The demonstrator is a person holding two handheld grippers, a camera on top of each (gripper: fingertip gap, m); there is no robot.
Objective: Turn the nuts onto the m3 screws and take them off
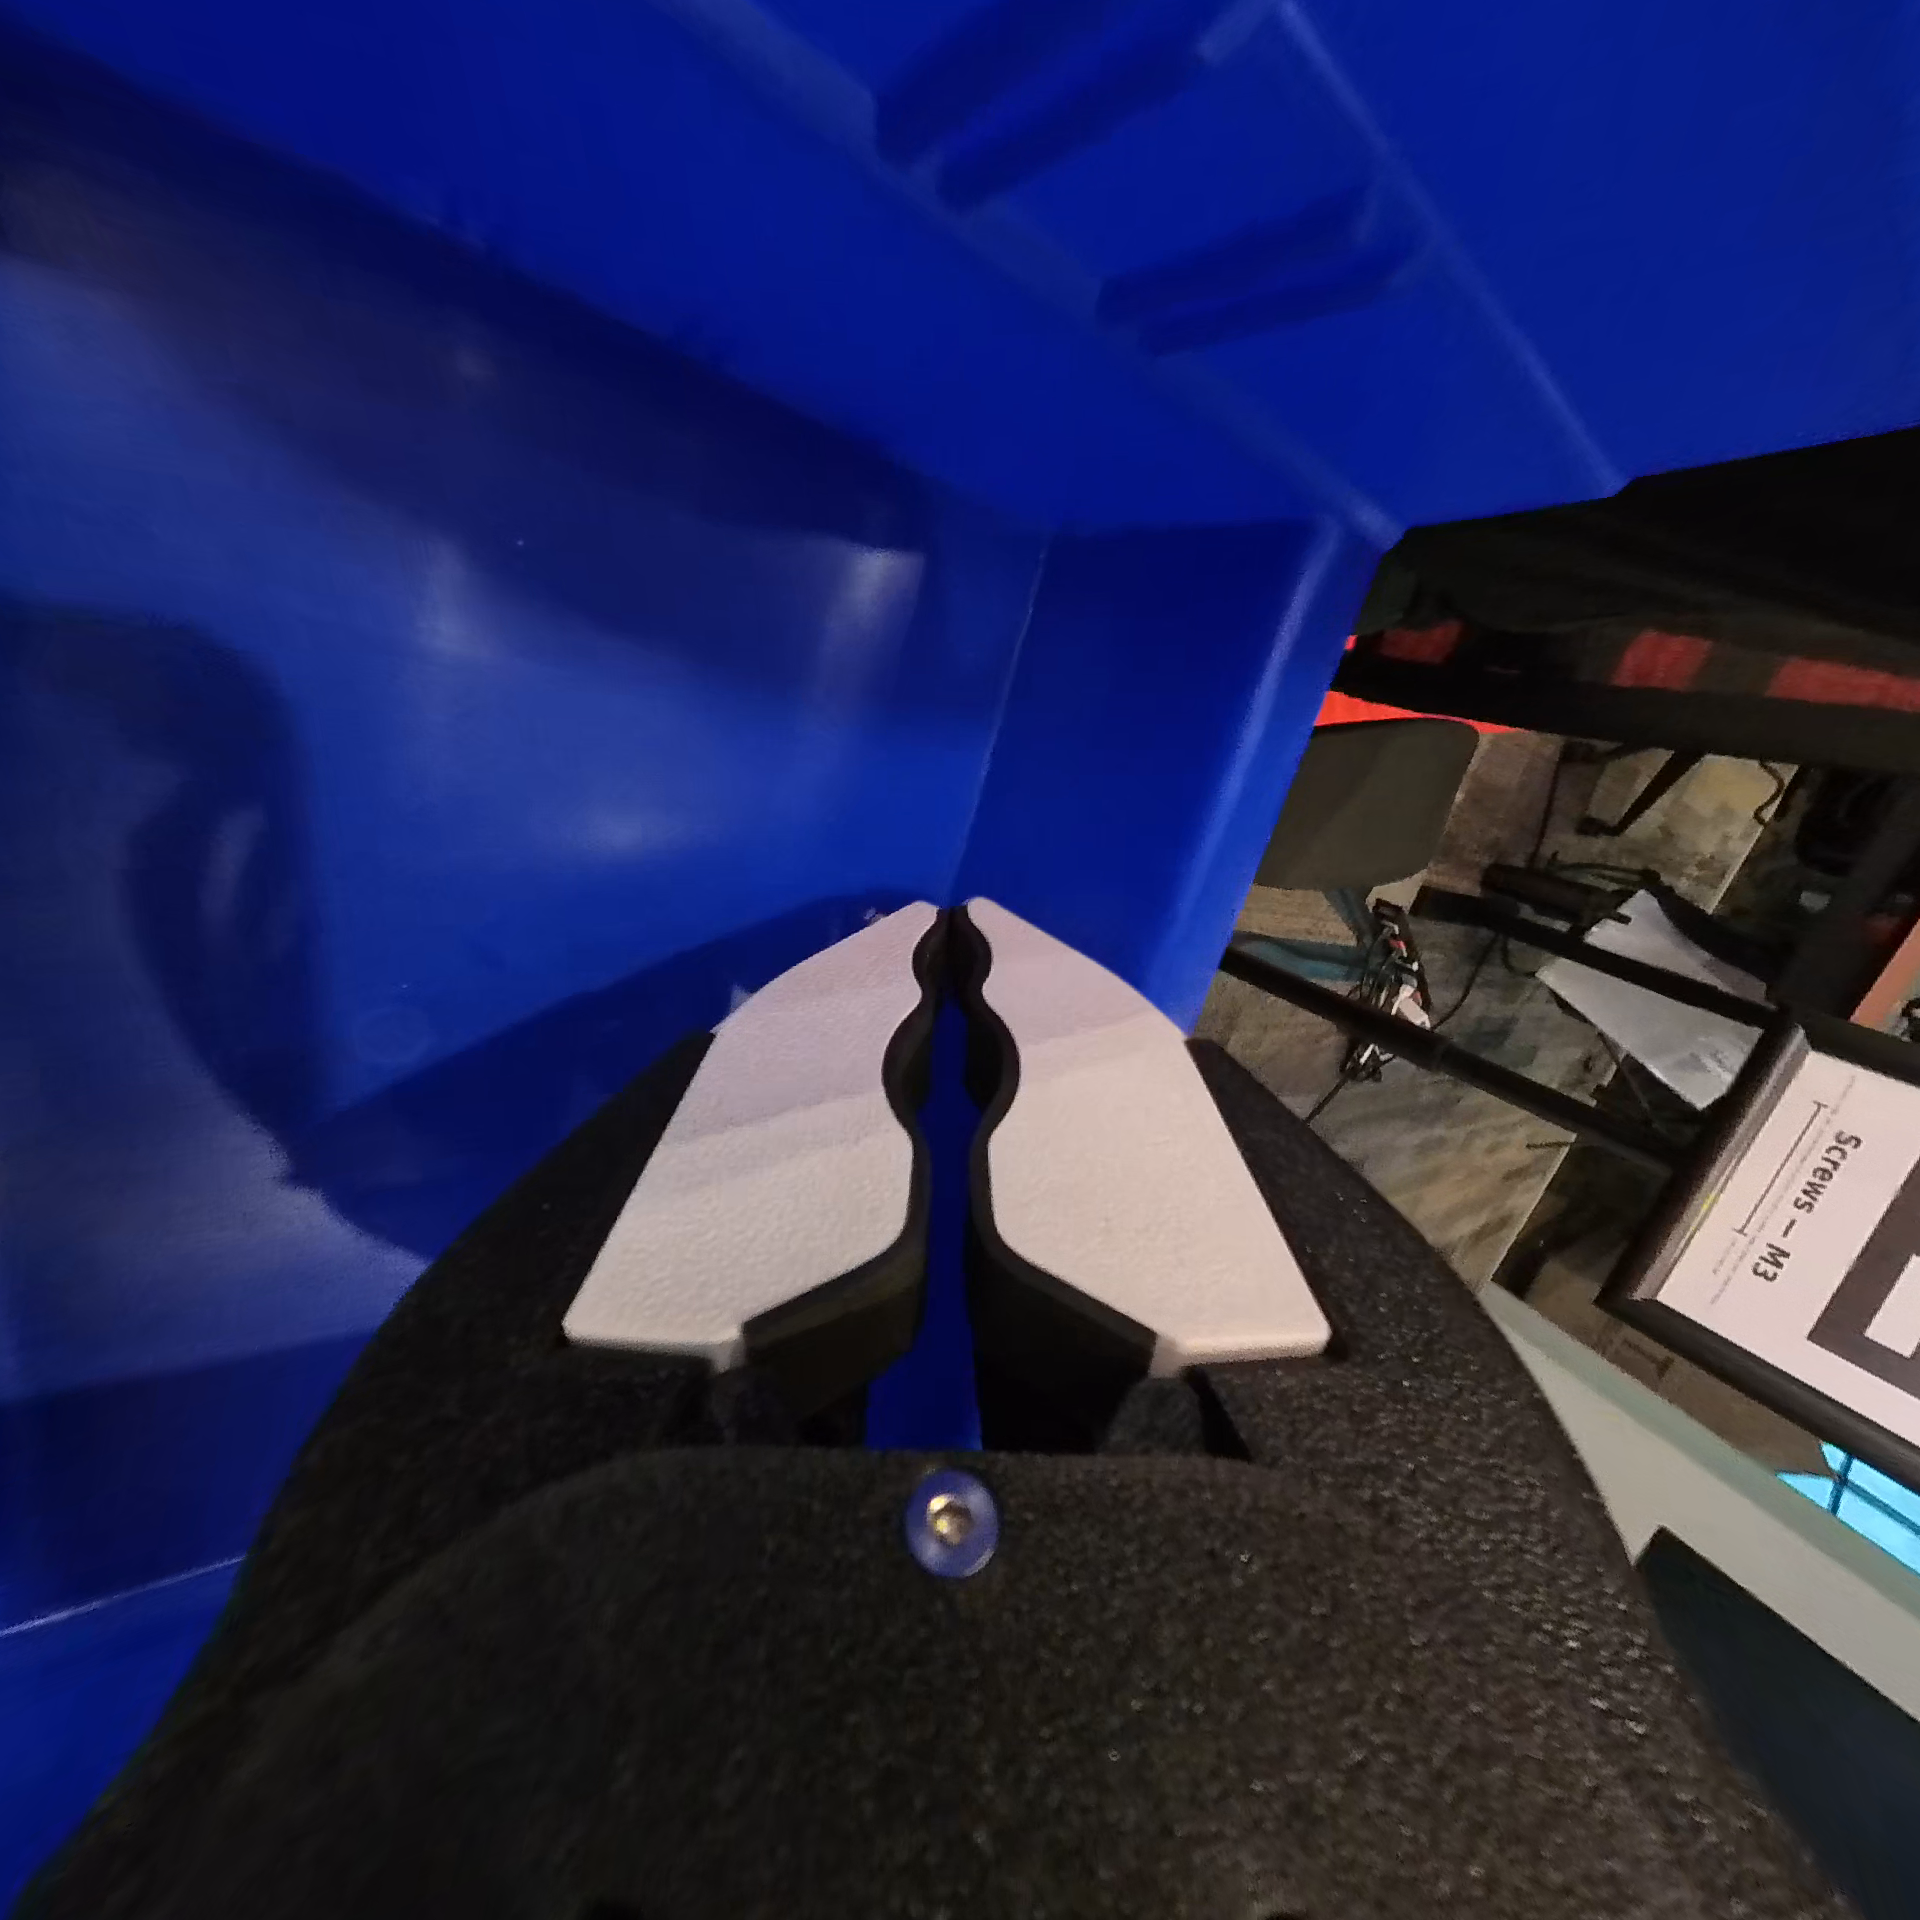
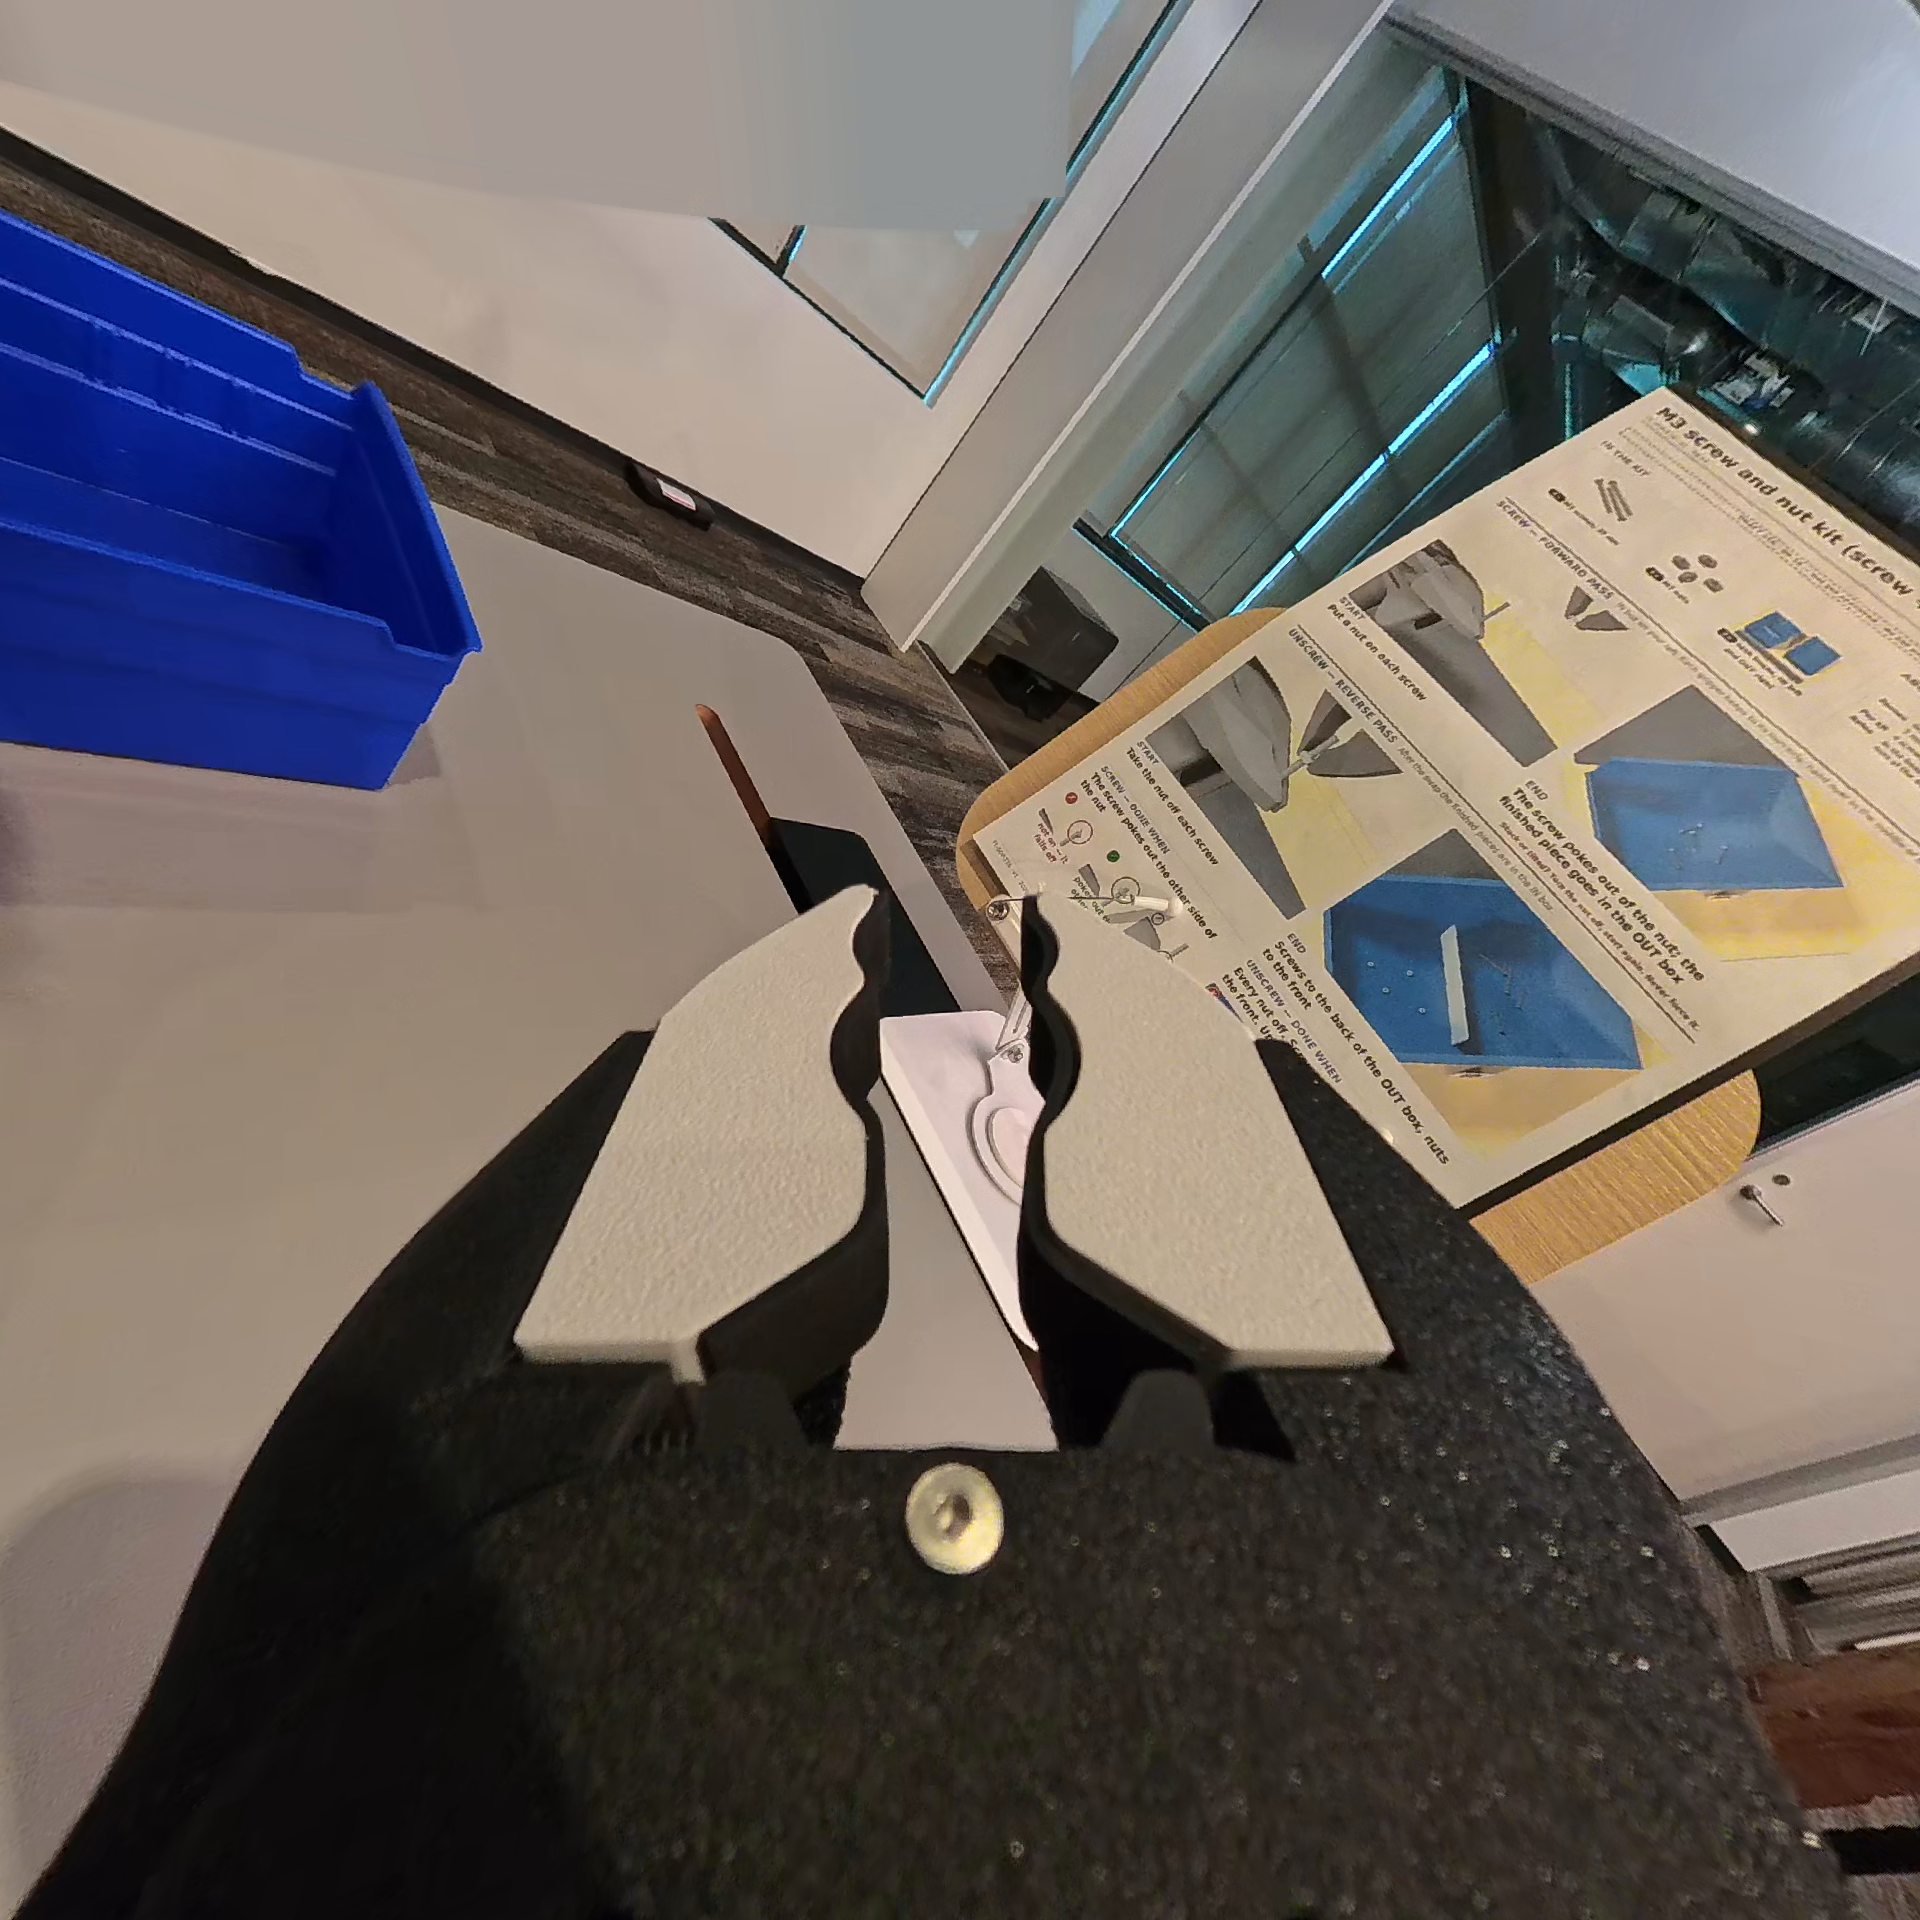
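In the left wrist view my left gripper (image 1: 951,916) is deep inside a blue plastic bin (image 1: 520,675), close to an inner corner. Its grey fingers (image 1: 790,1122) meet at the tips, and I see nothing between them. No screw or nut shows in this view. In the right wrist view my right gripper (image 2: 956,914) is open and empty, held above a grey tabletop (image 2: 312,1039). A blue bin (image 2: 208,582) stands on that table at the far left, well away from the right gripper.
An illustrated instruction sheet on a wooden clipboard (image 2: 1507,831) stands at the right, with its metal clip just beyond the right fingertips. A white flat piece (image 2: 945,1091) lies between the right fingers. A framed label card (image 1: 1808,1236) stands right of the left gripper. My right fingertips sit around 50 centimetres from my left ones.
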